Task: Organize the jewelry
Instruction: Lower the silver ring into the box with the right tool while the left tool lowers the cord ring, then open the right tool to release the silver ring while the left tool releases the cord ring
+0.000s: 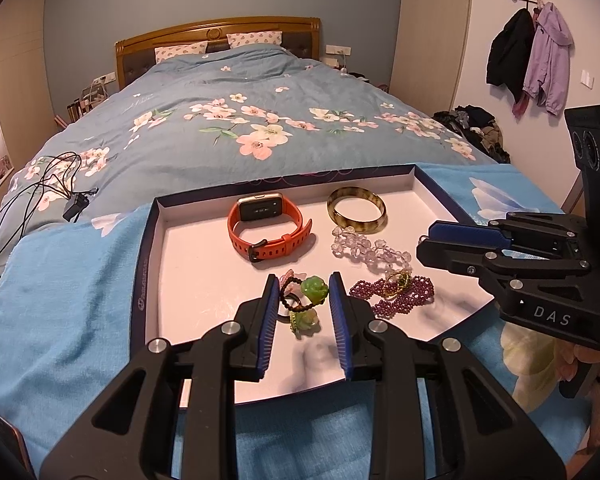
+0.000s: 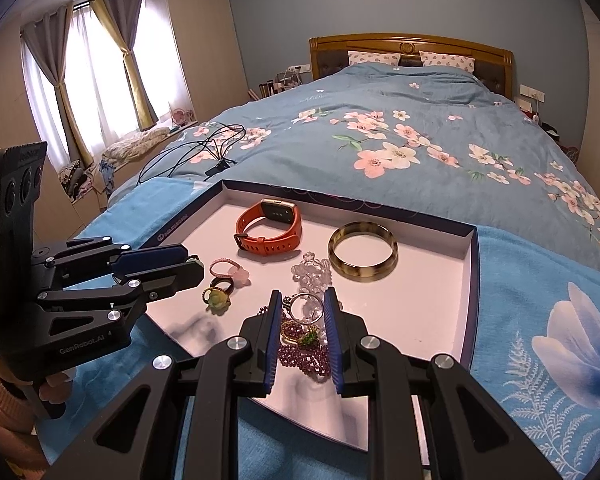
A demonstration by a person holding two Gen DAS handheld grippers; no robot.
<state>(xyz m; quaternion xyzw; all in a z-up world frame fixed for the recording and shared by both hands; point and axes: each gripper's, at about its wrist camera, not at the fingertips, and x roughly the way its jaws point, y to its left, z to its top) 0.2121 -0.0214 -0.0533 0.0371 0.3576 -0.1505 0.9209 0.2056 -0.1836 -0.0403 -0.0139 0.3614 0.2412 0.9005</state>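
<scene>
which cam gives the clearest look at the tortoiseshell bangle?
Right wrist view: the tortoiseshell bangle lies unobstructed in the tray, its full ring visible. The left wrist view also shows it whole, but smaller and farther back.

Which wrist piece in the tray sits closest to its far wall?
The orange smartwatch, in the tray; the horn-patterned bangle lies a bit nearer.

orange watch [image 2: 269, 229], bangle [image 2: 363, 255], beads [image 2: 300, 356] in tray [image 2: 473, 280]
</scene>
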